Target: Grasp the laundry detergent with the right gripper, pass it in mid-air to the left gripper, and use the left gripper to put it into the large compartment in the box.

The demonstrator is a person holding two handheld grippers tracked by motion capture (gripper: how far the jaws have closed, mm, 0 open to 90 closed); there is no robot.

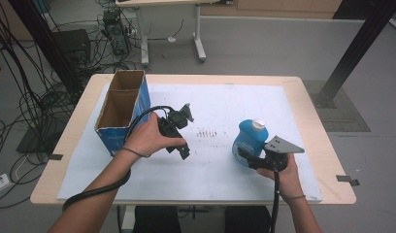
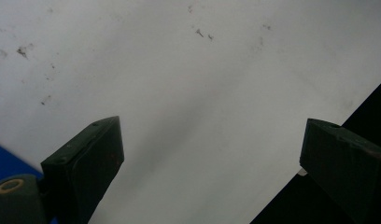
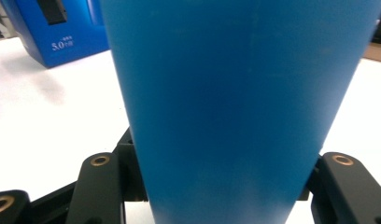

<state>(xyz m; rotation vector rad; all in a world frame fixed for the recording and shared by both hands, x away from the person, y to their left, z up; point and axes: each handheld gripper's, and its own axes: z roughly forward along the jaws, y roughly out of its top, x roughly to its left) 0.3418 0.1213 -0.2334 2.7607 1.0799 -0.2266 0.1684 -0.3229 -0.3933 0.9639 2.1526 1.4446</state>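
Between the right gripper's point(image 3: 216, 186) jaws, blue bottle point(image 3: 240, 93)

The blue bottle point(image 3: 244, 107) is cut off at the top edge, hiding the right claw's point(image 3: 226, 186) pads.

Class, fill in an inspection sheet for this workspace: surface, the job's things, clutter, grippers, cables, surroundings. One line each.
Surface: white mat on a wooden table, with dark smudges near the middle.
Job's things: blue bottle with a white cap, upright; open cardboard box at the left.
Clutter: nothing seen.
Grippers: right gripper shut on the bottle; left gripper open, holding nothing.
Cables: one black cable trails from each gripper.
Surroundings: grey floor, tangled wires at the left, another table's legs behind.
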